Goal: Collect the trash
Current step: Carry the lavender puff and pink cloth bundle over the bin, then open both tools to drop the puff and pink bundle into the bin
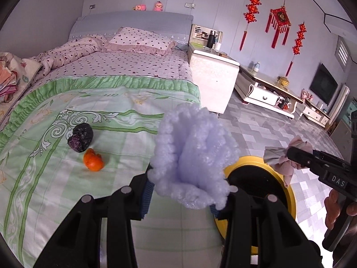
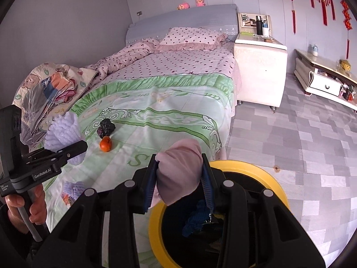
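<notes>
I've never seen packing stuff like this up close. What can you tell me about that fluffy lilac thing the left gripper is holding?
The foam net is a pale lilac, bumpy foam sleeve, like fruit wrapping, crumpled and flared open at the top. The left gripper is shut on its lower part, blue-padded fingers pressing both sides. It hangs in the air at the bed's edge, beside the yellow-rimmed bin.

A home bedroom — a made bed (image 1: 116, 84) with polka-dot pillow (image 1: 140, 39), white nightstand (image 1: 214, 71), red knot hangings (image 1: 279, 22) on the wall.
</notes>
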The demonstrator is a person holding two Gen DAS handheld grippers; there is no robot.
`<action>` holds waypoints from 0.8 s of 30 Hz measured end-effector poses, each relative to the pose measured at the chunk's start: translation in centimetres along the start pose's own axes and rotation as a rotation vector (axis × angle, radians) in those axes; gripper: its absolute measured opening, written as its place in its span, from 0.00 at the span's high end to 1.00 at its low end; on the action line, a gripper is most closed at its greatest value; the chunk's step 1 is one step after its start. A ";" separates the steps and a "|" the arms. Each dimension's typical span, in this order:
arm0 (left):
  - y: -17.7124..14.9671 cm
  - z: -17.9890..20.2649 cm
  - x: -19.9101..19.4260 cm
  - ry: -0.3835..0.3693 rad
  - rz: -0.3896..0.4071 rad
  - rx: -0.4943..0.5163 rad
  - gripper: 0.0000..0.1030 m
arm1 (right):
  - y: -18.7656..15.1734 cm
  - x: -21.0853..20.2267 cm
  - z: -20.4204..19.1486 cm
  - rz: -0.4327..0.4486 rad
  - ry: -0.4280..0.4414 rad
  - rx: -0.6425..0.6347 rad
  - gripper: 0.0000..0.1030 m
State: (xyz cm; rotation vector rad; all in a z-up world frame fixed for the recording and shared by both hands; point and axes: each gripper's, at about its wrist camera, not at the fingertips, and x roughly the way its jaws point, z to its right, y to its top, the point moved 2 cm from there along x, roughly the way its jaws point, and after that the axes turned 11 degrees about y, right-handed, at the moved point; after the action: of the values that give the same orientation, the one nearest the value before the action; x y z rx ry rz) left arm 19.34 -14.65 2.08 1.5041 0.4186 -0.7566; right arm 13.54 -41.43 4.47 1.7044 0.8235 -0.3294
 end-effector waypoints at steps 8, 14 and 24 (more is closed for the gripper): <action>-0.3 5.4 0.9 -0.064 -0.026 0.060 0.62 | -0.7 -1.9 4.1 0.007 -0.040 0.045 0.65; -0.8 8.8 2.1 -0.099 -0.051 0.096 0.62 | -1.7 -2.7 6.6 0.003 -0.055 0.074 0.65; -2.5 12.4 4.7 -0.100 -0.106 0.141 0.62 | -3.7 -2.5 10.1 -0.021 -0.082 0.136 0.65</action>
State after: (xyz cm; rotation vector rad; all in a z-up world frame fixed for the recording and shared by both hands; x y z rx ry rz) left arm 18.53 -27.47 -2.22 1.5772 0.3782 -0.9570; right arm 11.26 -51.39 0.18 1.7969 0.7741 -0.4752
